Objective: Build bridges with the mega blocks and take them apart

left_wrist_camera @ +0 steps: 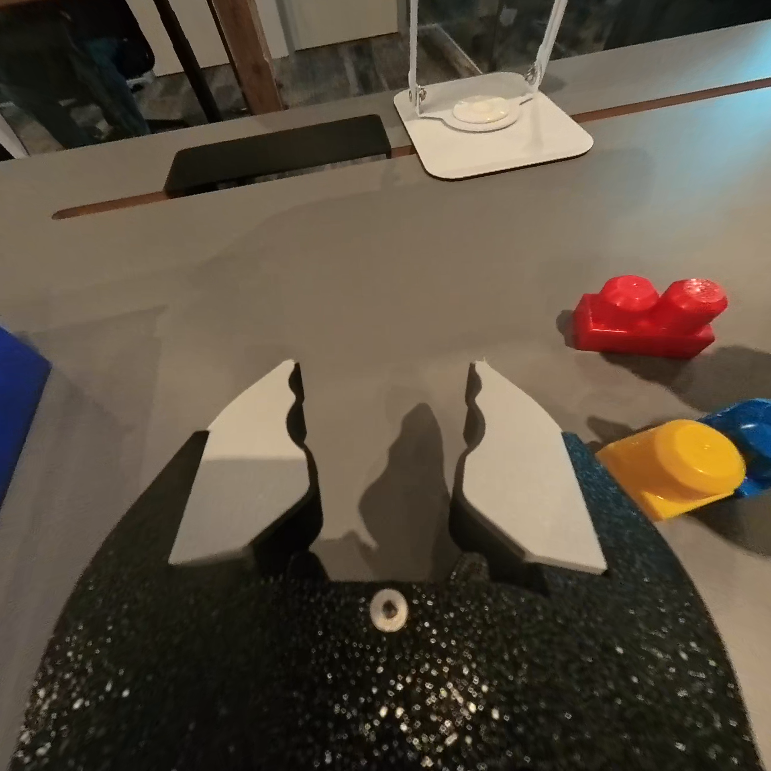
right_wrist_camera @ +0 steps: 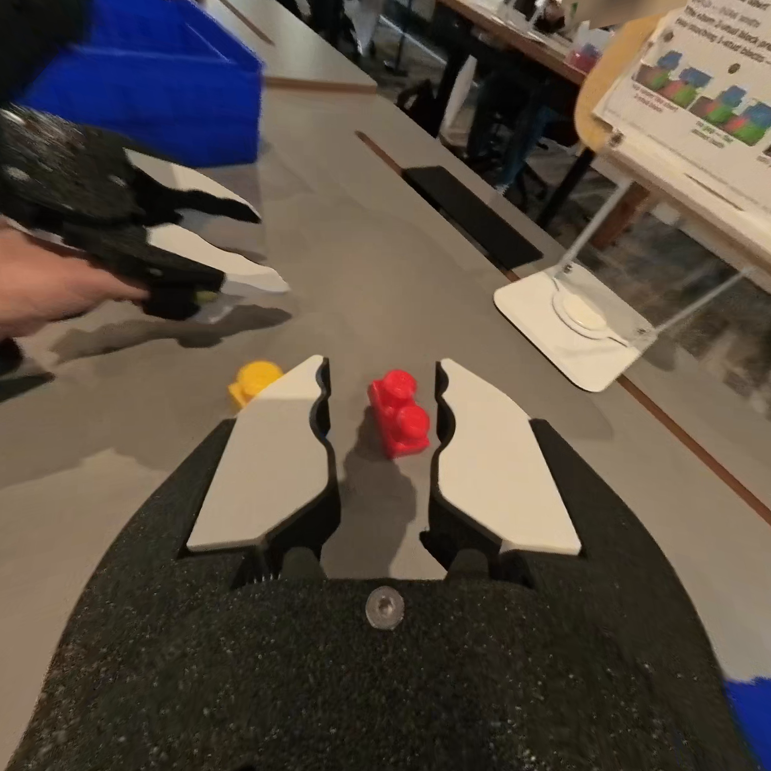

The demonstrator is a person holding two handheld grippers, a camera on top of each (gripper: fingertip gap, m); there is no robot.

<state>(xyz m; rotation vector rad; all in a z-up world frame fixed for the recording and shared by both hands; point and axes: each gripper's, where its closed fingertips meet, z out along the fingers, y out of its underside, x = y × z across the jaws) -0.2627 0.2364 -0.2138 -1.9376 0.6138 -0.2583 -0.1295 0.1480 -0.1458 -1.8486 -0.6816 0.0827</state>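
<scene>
In the left wrist view my left gripper (left_wrist_camera: 384, 365) is open and empty over the bare grey table (left_wrist_camera: 375, 271). A red two-stud block (left_wrist_camera: 644, 323) lies to its right. A yellow one-stud block (left_wrist_camera: 676, 463) lies nearer on the right, against a blue block (left_wrist_camera: 747, 442). In the right wrist view my right gripper (right_wrist_camera: 381, 361) is open. The red block (right_wrist_camera: 398, 413) lies on the table between its fingers, with a gap on each side. The yellow block (right_wrist_camera: 254, 381) sits just left of the left finger. The left gripper (right_wrist_camera: 269, 252) hovers open at the upper left, held by a hand.
A blue bin (right_wrist_camera: 158, 79) stands at the far left and shows at the left edge of the left wrist view (left_wrist_camera: 16, 396). A white stand base (right_wrist_camera: 584, 325) and a black pad (right_wrist_camera: 471, 217) sit along the table's far edge. A paper sheet with pictures of blocks (right_wrist_camera: 709, 104) hangs at the upper right.
</scene>
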